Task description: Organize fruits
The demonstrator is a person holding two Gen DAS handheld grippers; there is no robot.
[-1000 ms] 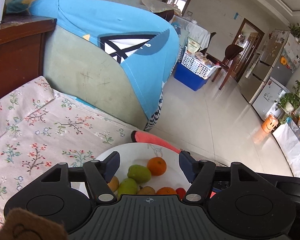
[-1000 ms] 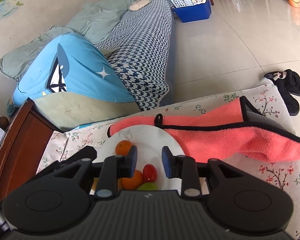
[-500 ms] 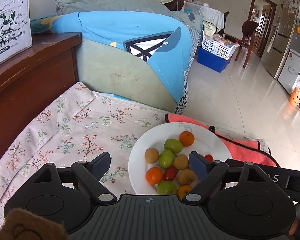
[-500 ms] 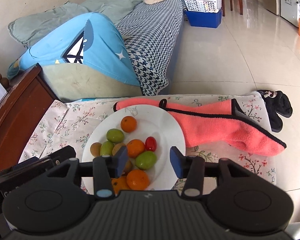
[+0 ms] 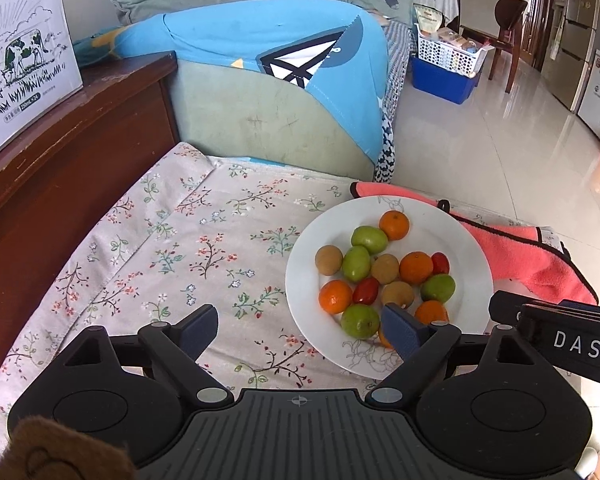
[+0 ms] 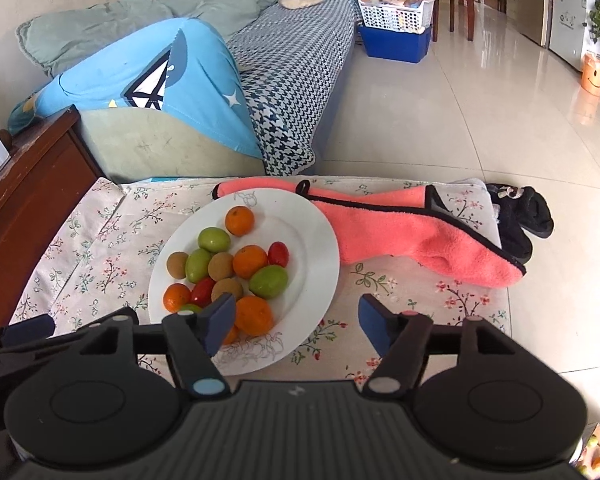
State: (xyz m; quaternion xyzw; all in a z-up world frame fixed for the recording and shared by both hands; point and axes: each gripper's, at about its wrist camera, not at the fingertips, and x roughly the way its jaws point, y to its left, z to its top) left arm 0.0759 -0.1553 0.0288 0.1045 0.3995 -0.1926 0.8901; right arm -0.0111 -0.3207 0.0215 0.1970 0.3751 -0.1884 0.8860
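Note:
A white plate (image 5: 472,248) (image 6: 316,240) sits on the floral tablecloth (image 5: 188,248) and carries several small fruits: oranges (image 5: 394,224) (image 6: 239,220), green fruits (image 5: 369,240) (image 6: 213,239), red tomatoes (image 5: 440,263) (image 6: 278,254) and brown ones (image 5: 329,259) (image 6: 177,265). My left gripper (image 5: 300,332) hovers above the plate's near-left edge, jaws still opening, nothing between them. My right gripper (image 6: 296,320) hangs over the plate's near-right edge, its jaws opening too and holding nothing. Part of the right gripper's body (image 5: 560,340) shows at the right of the left wrist view.
A pink towel (image 6: 412,236) (image 5: 532,248) lies behind and to the right of the plate. A dark wooden cabinet (image 5: 60,152) with a white box (image 5: 20,52) borders the table's left. A sofa with a blue cover (image 6: 152,80) stands behind. Black slippers (image 6: 524,220) lie on the tiled floor.
Both grippers pulled back and up from the plate, so the whole plate of fruit now shows. Both pairs of jaws spread wider, the right one from nearly shut.

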